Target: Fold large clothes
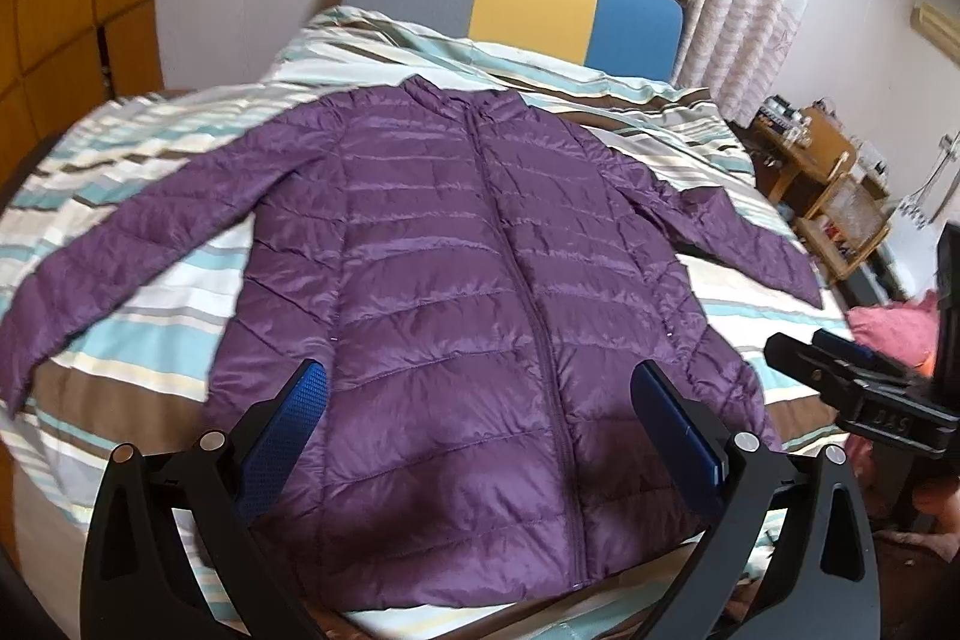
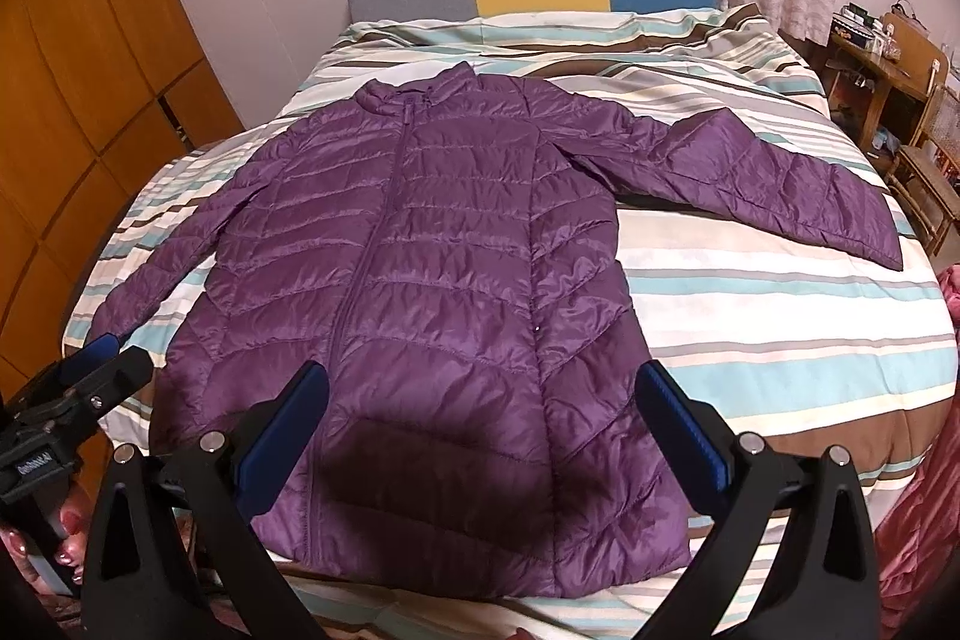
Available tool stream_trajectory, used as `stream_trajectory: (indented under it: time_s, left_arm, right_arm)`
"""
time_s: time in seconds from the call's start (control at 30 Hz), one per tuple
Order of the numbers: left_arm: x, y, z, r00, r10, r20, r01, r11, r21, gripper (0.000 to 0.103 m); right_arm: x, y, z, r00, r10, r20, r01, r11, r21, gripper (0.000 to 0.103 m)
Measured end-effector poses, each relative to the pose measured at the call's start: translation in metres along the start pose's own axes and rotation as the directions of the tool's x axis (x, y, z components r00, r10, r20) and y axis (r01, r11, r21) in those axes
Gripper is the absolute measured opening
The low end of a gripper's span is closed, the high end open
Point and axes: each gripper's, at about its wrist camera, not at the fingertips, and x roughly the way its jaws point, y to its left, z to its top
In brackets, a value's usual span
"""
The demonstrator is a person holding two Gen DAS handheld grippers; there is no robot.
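— purple quilted jacket (image 1: 456, 292) spread flat, front up and zipped, across the middle of both frames on a striped bedspread (image 1: 144, 280). collar toward the top of the frame, hem at the bottom, nearest the cameras.

— folded at all yet?

— not by the look of it. left sleeve (image 1: 120, 244) stretched toward the left edge in the left wrist view, right sleeve (image 2: 780, 178) reaching the upper right in the right wrist view. probably the very start: laid out, no fold made.

— and the grippers?

— left gripper (image 1: 480, 400) at the bottom of its own frame, fingers wide apart, nothing between them, hovering above the hem. right gripper (image 2: 483, 400) the same in its view: blue pads spread, empty, over the lower right of the jacket. neither touching fabric, as far as visible.

— next move?

— likely a sleeve brought in over the chest. calls for reaching out to a cuff, pinching only that sleeve's layers, then lifting high enough to clear the puffy body. slick shell, so a firm pinch; could slide out otherwise.
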Motion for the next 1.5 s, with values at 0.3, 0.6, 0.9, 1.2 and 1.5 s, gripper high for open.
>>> stream_trajectory:
  time_s: [0.3,0.6,0.9,1.2,1.5]
  left_arm:
    - [0.053,0.035,0.023,0.990,0.140,-0.019,-0.141,0.986,-0.093,0.100]
    - [0.126,0.080,0.060,0.921,0.390,-0.001,-0.389,0.918,-0.075,0.100]
    - [0.182,0.125,0.090,0.845,0.533,-0.032,-0.533,0.837,-0.123,0.100]
    - [0.202,0.137,0.081,0.854,0.514,-0.075,-0.519,0.841,-0.151,0.100]
    - [0.204,0.149,0.076,0.890,0.449,-0.075,-0.454,0.864,-0.218,0.100]
  right_arm:
    - [0.055,-0.053,0.007,0.997,-0.059,0.054,0.056,0.997,0.056,0.101]
    - [0.101,-0.186,0.019,0.983,-0.169,0.071,0.128,0.910,0.394,0.101]
    - [0.113,-0.302,0.026,0.960,-0.226,0.168,0.035,0.687,0.726,0.076]
    - [0.122,-0.347,0.038,0.932,-0.313,0.184,0.045,0.602,0.797,0.059]
    - [0.117,-0.381,0.039,0.902,-0.400,0.163,0.057,0.485,0.873,0.024]
